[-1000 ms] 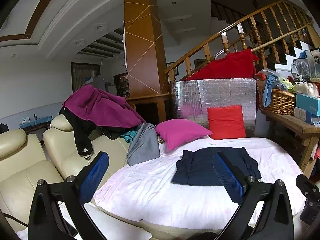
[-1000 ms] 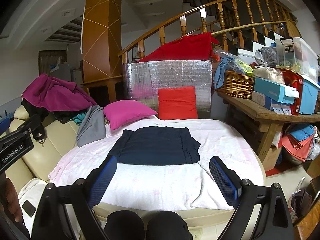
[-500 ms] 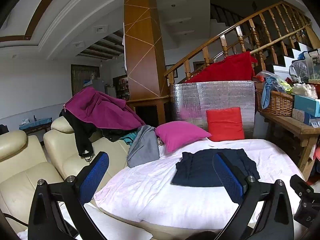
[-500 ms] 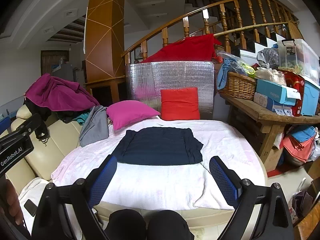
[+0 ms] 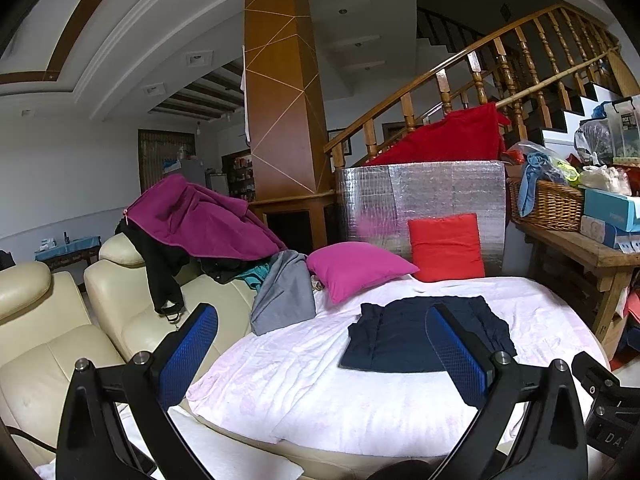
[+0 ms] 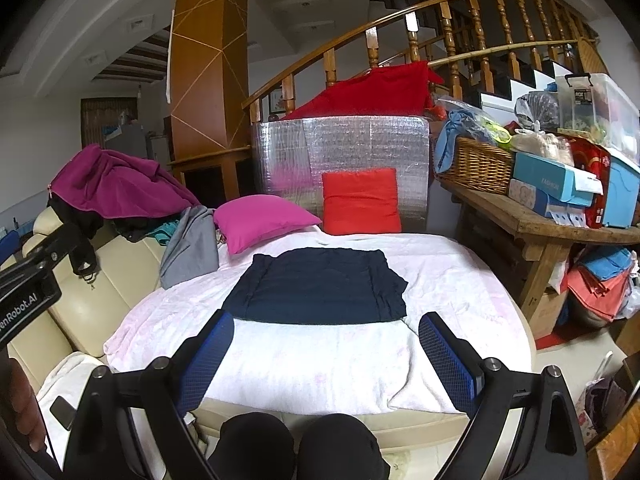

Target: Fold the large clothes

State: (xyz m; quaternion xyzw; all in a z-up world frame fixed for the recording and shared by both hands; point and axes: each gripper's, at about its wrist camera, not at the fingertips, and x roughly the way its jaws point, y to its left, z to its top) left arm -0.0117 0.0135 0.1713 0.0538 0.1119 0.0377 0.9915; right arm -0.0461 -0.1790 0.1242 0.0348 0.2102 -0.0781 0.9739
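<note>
A round table (image 6: 460, 280) under a pale pink sheet (image 6: 320, 360) carries a folded navy garment (image 6: 320, 288) lying flat near its middle. At 11 o'clock from the garment a magenta cushion (image 6: 260, 220) rests on the sheet, and at 12 o'clock a red cushion (image 6: 360, 200) stands against a silver foil panel (image 6: 340, 148). A grey cloth (image 6: 192, 244) (partly off the table) drapes over the edge at 10 o'clock.

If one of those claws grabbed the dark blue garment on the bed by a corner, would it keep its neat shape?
Probably not. The dark blue garment lies flat in soft layers with rippled edges, so it looks floppy and would likely unfold and droop. It seems thin, so likely light. The pink bedcover looks wrinkled and soft, so a push might bunch both.
</note>
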